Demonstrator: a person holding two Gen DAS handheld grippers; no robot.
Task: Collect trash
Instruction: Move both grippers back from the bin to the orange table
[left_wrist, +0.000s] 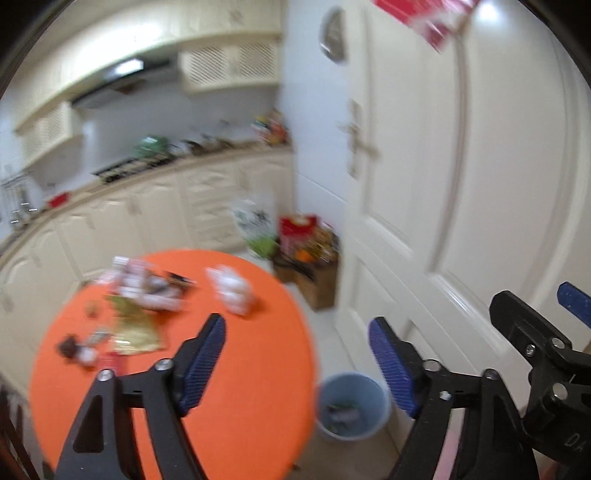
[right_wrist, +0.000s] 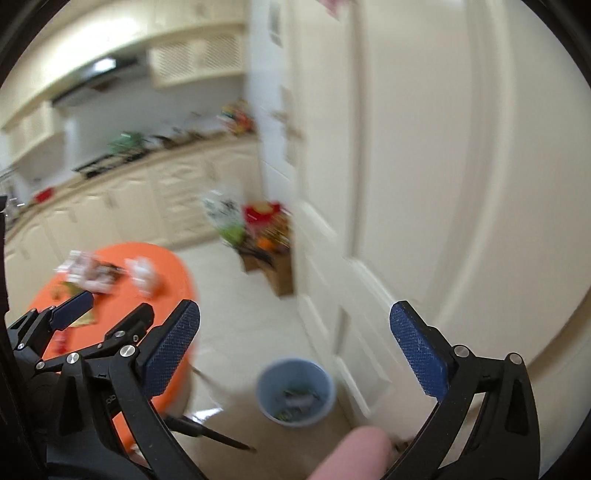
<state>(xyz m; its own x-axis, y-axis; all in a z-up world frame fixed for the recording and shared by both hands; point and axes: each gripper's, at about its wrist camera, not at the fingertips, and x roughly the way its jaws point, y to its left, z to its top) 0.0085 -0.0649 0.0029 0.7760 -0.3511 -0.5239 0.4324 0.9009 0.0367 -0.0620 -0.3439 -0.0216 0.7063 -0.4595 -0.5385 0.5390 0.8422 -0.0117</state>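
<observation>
Both grippers, left (left_wrist: 295, 360) and right (right_wrist: 295, 347), are gaping wide, empty; I'm eyeing the light, crushable crumpled white paper wad (left_wrist: 232, 291) on the round orange table (left_wrist: 240, 369), pinching its middle.

Left gripper (left_wrist: 295, 354), right gripper (right_wrist: 294, 339): agape, empty.

Cream panelled door (left_wrist: 461, 166) fills 3 o'clock, cream kitchen cabinets (left_wrist: 155, 206) run along 10, brown cardboard box of groceries (left_wrist: 314, 269) dead centre.
</observation>
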